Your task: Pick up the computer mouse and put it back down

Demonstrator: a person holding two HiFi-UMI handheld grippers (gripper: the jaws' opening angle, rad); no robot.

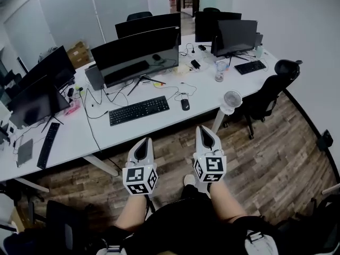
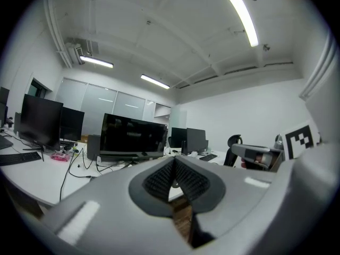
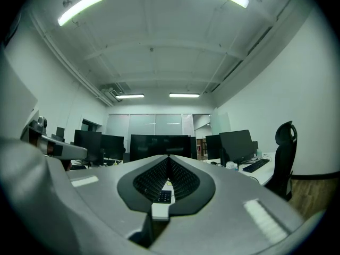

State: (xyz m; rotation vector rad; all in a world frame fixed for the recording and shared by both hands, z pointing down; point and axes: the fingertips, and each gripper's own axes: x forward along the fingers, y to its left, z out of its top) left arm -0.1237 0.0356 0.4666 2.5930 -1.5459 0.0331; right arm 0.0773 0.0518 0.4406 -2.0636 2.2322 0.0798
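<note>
nearest the person, the left gripper [image 1: 145, 141] and the right gripper [image 1: 204, 128], both grey plastic with a marker cube at the back, hang side by side over the brown wood-plank floor [image 1: 265, 158], short of the desk edge and pointing about level toward it. each gripper's ribbed dark pads meet at the tip, in the left gripper view [image 2: 174, 160] as in the right gripper view [image 3: 168, 158], so both pairs of jaws are together with nothing between them. the task's thing, a small black computer mouse [image 1: 185, 104], lies on the white desk top [image 1: 133, 133] just beside the right end of the black full-size keyboard [image 1: 139, 110], clear of it and untouched. from the jaws it lies ahead and beyond the desk edge, between the lines of the two grippers but closer to the right one, a little left of that gripper's heading; the right hand looks the better placed to take it. its long axis runs roughly away from the person, across the keyboard's length, with its cable trailing off behind it, so the jaws would have to open and close across its short width. behind the keyboard stands a wide curved black monitor [image 1: 135, 54]; well right of the keyboard a small white desk fan [image 1: 232, 100] sits at the desk's edge, with a black office chair [image 1: 265, 92] beyond that. further back are more dark monitors, glass partitions and white walls under strip lights.
</note>
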